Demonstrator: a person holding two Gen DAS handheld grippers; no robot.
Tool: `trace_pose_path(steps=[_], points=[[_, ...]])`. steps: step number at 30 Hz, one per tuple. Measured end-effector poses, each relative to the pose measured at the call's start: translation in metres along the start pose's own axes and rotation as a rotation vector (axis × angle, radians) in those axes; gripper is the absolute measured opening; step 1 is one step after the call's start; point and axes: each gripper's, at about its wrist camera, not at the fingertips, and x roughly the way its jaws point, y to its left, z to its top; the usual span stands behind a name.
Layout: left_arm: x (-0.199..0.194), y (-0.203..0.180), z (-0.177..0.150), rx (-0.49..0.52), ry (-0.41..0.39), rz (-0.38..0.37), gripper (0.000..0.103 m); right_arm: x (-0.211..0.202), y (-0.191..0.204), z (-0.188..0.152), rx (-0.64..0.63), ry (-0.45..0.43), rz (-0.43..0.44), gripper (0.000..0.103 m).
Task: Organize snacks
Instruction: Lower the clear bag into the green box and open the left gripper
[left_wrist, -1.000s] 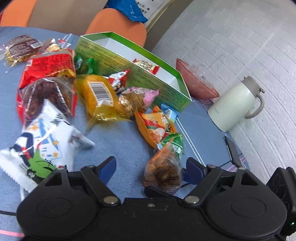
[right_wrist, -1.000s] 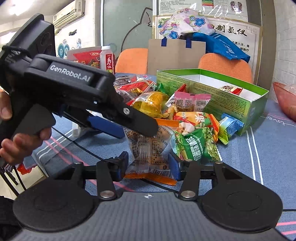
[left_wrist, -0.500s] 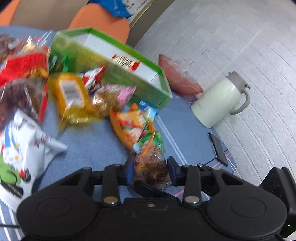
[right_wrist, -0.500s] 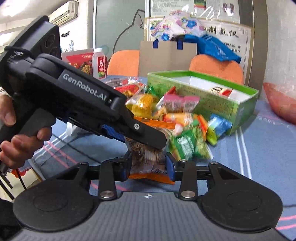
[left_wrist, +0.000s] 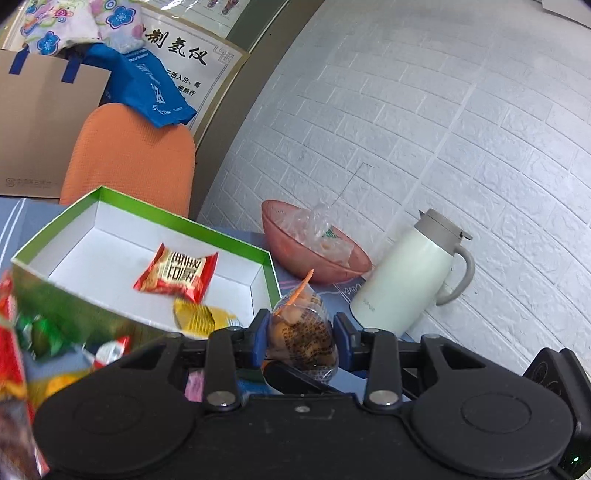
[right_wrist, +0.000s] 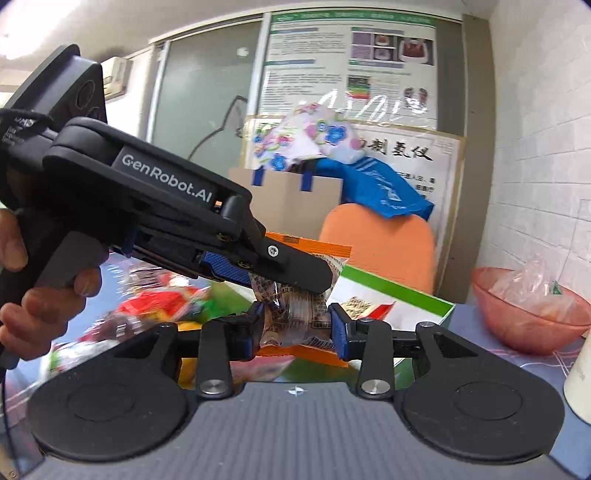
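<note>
Both units loaded, transfer step in hand. The left hand-held gripper (left_wrist: 300, 341) is clamped on a clear snack packet (left_wrist: 303, 334) with brown pieces inside; the blue pads press both of its sides. The right hand-held gripper (right_wrist: 296, 325) grips a second wrapped snack (right_wrist: 295, 317), a clear pack with printed text and an orange edge, also pressed from both sides. In the right wrist view the 2 tools sit close, the left one crossing just above the right one's load, its tip over that wrapper.

The green box (left_wrist: 267, 275) lies ahead of and to the left of the left hand-held gripper, with its near wall just below and in front of the fingers. 2 items are in it: a red packet (left_wrist: 176, 271) on the white floor, and a yellow packet (left_wrist: 197, 315) by the near wall. The loose pile (left_wrist: 22, 332) lies to the left, blurred.

Judgement: the carry is about done; next comes the drop. That calls for bringing each load over the open white floor, past the near wall, then letting go 1 at a time so the tools do not foul each other. The kettle (left_wrist: 404, 280) and pink bowl (left_wrist: 314, 254) stand ahead to the right, clear of the path.
</note>
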Motion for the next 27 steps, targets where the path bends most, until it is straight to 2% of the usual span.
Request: trace_pose_path(steps=[6, 11, 12, 13, 14, 15, 16, 17, 22, 27], points=[[0.029, 0.023, 0.020, -0.004, -0.010, 0.050, 0.076, 0.040, -0.022, 0.004, 0.063, 0.014, 0.000, 0.066], [0.041, 0.047, 0.027, -0.025, 0.010, 0.109, 0.079, 0.067, -0.022, 0.000, 0.074, 0.035, 0.026, 0.066], [0.042, 0.050, 0.026, -0.027, 0.014, 0.125, 0.083, 0.073, -0.020, -0.001, 0.069, 0.043, 0.027, 0.066], [0.043, 0.052, 0.024, -0.026, 0.019, 0.148, 0.097, 0.078, -0.018, -0.003, 0.059, 0.053, 0.027, 0.066], [0.043, 0.054, 0.022, -0.024, 0.026, 0.172, 0.103, 0.084, -0.016, -0.005, 0.047, 0.072, 0.026, 0.071], [0.041, 0.054, 0.019, -0.026, 0.020, 0.199, 0.103, 0.086, -0.014, -0.007, 0.036, 0.078, 0.019, 0.075], [0.036, 0.053, 0.016, -0.023, -0.001, 0.227, 0.103, 0.084, -0.012, -0.008, 0.028, 0.069, 0.006, 0.093], [0.032, 0.051, 0.014, -0.016, -0.019, 0.239, 0.103, 0.082, -0.009, -0.009, 0.017, 0.072, -0.014, 0.103], [0.003, 0.032, 0.019, 0.003, -0.015, 0.267, 0.103, 0.049, 0.001, 0.003, -0.059, 0.046, -0.076, 0.103], [-0.043, 0.008, 0.006, 0.013, -0.039, 0.329, 0.103, 0.009, 0.002, 0.005, 0.031, 0.022, -0.051, 0.103]])
